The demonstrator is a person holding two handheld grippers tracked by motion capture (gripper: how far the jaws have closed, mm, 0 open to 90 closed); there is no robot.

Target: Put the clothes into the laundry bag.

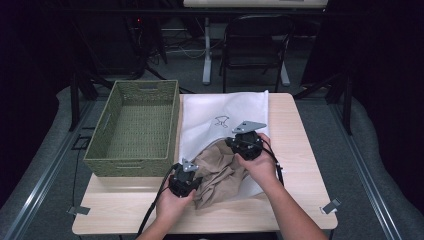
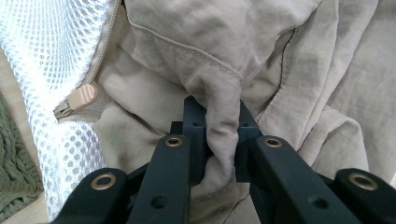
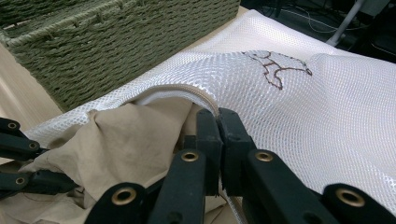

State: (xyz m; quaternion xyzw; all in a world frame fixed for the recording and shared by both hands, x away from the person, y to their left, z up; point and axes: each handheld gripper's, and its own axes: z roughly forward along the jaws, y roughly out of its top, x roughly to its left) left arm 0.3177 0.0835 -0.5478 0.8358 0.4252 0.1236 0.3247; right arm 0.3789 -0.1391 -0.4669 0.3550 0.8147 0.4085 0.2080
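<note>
Table: a light wooden table (image 1: 300, 165) carries all the things; the person's two hands come in from 6 o'clock.
Basket: a green woven basket (image 1: 134, 127) stands at 9 o'clock of the table centre, just beside the mesh bag.
Mesh bag: a white mesh bag (image 1: 225, 117) lies flat from the centre toward 12 o'clock; it has a small dark drawing (image 3: 275, 67) on top and a beige zipper pull (image 2: 77, 99) at its open edge.
Garment: a beige garment (image 1: 217, 172) lies crumpled at 6 o'clock of the bag, with one part already inside the bag opening.
Left gripper: the left gripper (image 2: 218, 135) is at 7 o'clock of the table centre; its jaws stand narrow and pinch a fold of the garment between them.
Right gripper: the right gripper (image 3: 218, 140) is at 5 o'clock of the drawing; its jaws are pressed nearly together on the zipper edge of the mesh bag and lift it above the garment.
Background: a dark chair (image 1: 255, 42) stands beyond the table at 12 o'clock.
</note>
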